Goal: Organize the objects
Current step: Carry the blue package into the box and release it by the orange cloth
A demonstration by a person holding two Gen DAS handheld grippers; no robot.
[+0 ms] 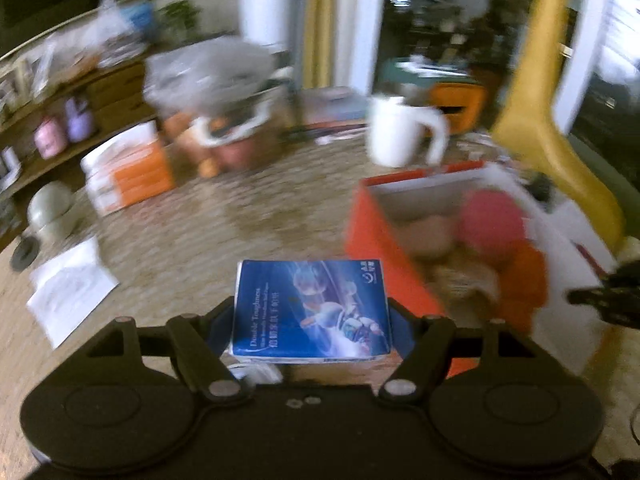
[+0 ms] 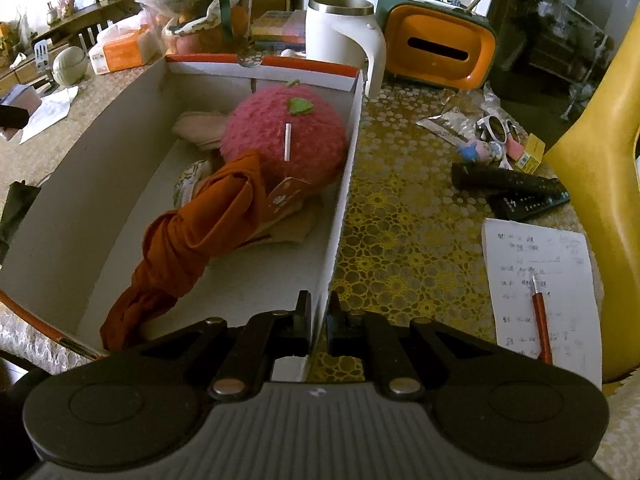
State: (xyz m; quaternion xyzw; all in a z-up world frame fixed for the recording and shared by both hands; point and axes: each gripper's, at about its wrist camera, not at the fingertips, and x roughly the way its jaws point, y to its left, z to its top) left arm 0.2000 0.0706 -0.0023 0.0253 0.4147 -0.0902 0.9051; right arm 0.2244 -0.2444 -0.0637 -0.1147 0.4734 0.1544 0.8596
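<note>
- Fingers of the left gripper [image 1: 310,312] are clamped on a blue tissue pack [image 1: 311,309]; the right gripper [image 2: 318,320] is pinched shut on the wall of the orange box [image 2: 340,200].
- Beyond the left fingers, the box is crowded by a pink plush [image 2: 284,136]; the pack could be jammed or dropped short.
- A lace-patterned tabletop [image 2: 400,208] is seen in a cluttered room.

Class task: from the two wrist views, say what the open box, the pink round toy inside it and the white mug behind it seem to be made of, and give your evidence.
Open box: likely cardboard, matte white inside with thin, flat walls and an orange outside.
Pink round toy: plush or fuzzy knit, with a woolly nap and a felt-like green leaf.
White mug: probably glossy plastic outside, with a shiny metal-looking liner at the rim.
</note>
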